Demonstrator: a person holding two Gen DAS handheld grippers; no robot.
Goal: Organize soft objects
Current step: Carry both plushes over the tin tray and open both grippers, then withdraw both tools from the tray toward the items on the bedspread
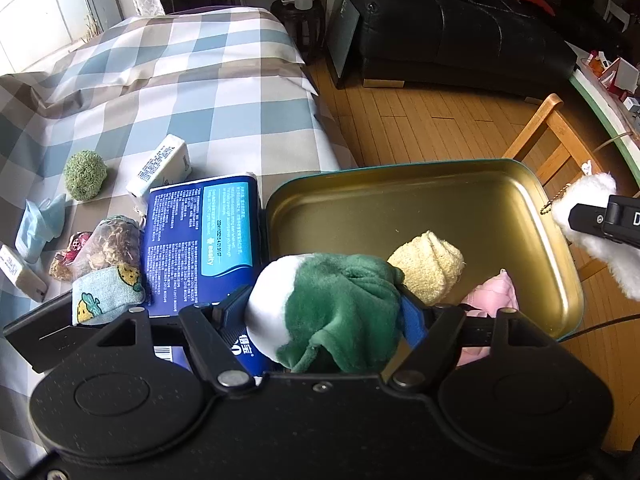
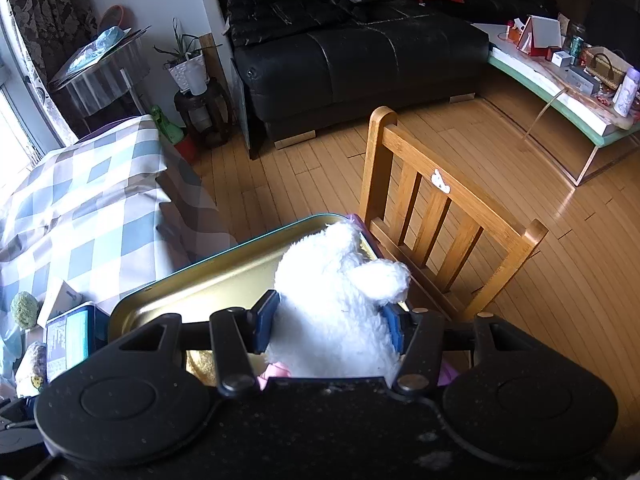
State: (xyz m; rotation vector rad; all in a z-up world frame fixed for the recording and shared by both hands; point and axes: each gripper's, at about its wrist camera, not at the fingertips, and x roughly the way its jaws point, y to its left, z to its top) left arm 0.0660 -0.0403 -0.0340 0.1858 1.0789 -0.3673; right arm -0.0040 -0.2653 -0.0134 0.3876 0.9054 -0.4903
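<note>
You hold two grippers over a gold metal tray that sits at the edge of a bed covered in a blue-and-beige checked cloth.

Your left gripper has its jaws partly open and pressed on either side of a green and white plush toy; the pads meet its flanks, so it is gripped. The toy hangs above the near left corner of the tray, its long axis running across the jaws from pad to pad.

Your right gripper has its jaws set narrower, closed on a white fluffy plush toy. It is above the tray's right rim, beside a wooden chair.

Already in the tray lie a rolled cream cloth and a pink soft item, both near the front edge, directly beyond the green toy. The open gold floor lies farther away and to the right.

Your left hand looks nearer to a drop: the tray floor is straight below and ahead of its jaws.

Left on the bed are a blue packet, a green fuzzy ball and a patterned sock.
</note>
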